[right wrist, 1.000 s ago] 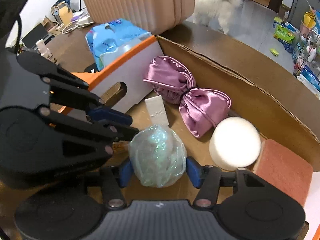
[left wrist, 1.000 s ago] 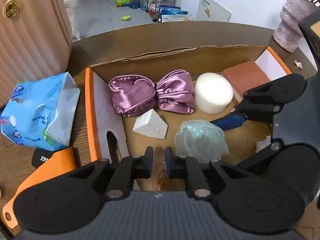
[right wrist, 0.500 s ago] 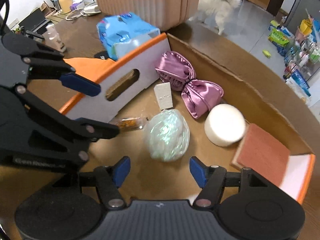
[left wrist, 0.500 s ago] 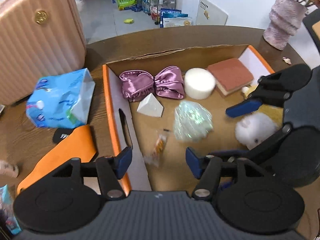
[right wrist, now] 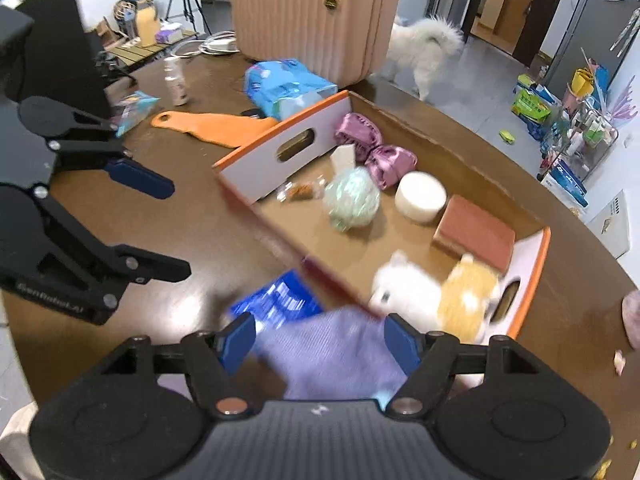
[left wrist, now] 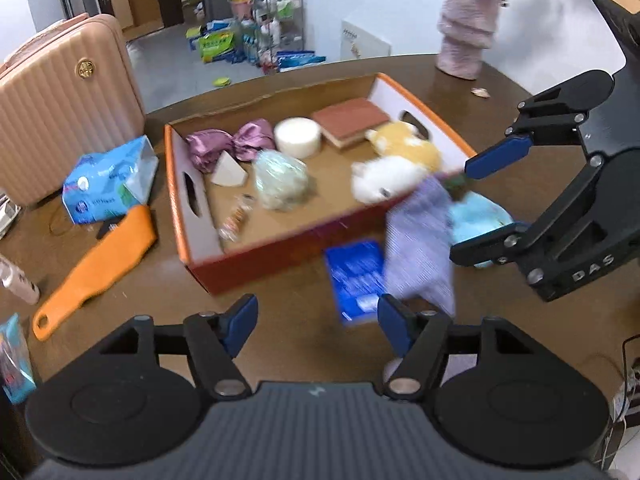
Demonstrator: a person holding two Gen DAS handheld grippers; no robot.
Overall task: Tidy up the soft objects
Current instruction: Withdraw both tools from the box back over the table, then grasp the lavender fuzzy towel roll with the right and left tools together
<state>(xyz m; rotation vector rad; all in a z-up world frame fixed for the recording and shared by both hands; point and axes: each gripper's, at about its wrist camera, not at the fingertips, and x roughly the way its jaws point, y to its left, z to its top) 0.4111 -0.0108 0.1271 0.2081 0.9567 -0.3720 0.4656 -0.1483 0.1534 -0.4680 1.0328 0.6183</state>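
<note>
An orange-rimmed cardboard box [left wrist: 176, 184] holds a purple satin bow [left wrist: 228, 146], a white foam cylinder [left wrist: 298, 136], a red-brown sponge [left wrist: 350, 120], a green iridescent ball [left wrist: 280, 178], a white plush [left wrist: 384, 178], a yellow plush [left wrist: 408, 144] and a small snack packet [left wrist: 236, 216]. My left gripper [left wrist: 316, 324] hangs above the table in front of the box, its jaws opening with nothing between them. My right gripper [right wrist: 318, 340] is also opening, above a purple cloth [right wrist: 336, 360] its pads do not press. A blue packet [right wrist: 280, 300] lies beside the cloth.
A pink suitcase [left wrist: 60, 120], a blue tissue pack [left wrist: 108, 188] and an orange paddle [left wrist: 96, 268] sit left of the box. A pale vase [left wrist: 468, 40] stands at the table's far right. A light blue soft thing [left wrist: 476, 216] lies by the cloth. A white dog [right wrist: 424, 48] is on the floor.
Both grippers have pulled back and up out of the box. The left one opened and left the snack packet inside. The right one let go of the green ball.
</note>
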